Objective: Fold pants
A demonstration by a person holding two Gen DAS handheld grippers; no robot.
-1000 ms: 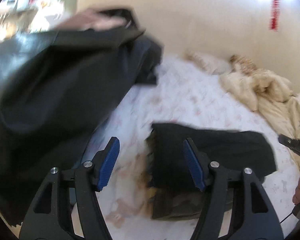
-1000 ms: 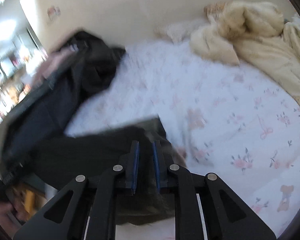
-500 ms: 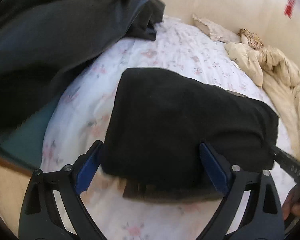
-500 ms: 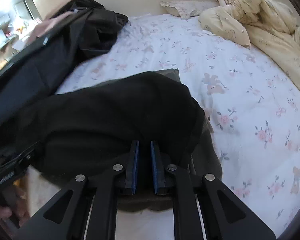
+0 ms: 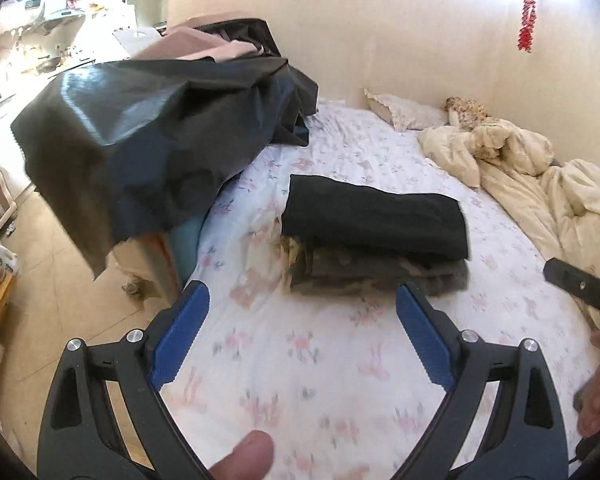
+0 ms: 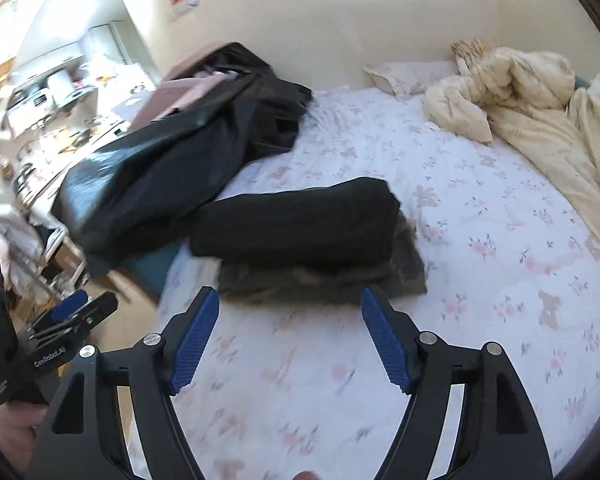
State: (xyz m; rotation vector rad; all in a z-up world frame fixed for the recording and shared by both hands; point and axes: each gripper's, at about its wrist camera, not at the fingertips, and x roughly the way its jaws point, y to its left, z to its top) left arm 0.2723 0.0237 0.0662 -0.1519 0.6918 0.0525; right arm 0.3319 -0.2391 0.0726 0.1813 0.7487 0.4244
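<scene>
The black pants (image 5: 374,220) lie folded into a thick rectangle on the bed, resting on a folded grey garment (image 5: 380,276). My left gripper (image 5: 302,296) hovers open just short of the stack's near edge, nothing between its blue pads. In the right wrist view the same black pants (image 6: 296,224) and grey garment (image 6: 324,284) lie ahead of my right gripper (image 6: 290,296). Its jaws are opening and hold nothing. The left gripper (image 6: 86,307) shows at the lower left, in a hand.
A shiny black jacket heap (image 5: 148,128) covers the bed's left end and hangs over its edge above the floor (image 5: 40,280). A cream duvet (image 5: 540,184) and a pillow (image 5: 404,110) lie at the far right. The floral sheet (image 5: 300,360) spreads below the grippers.
Both grippers have drawn back from the folded pants. The right jaws, shut on the black cloth before, have come apart and let it go. The left jaws no longer straddle the stack.
</scene>
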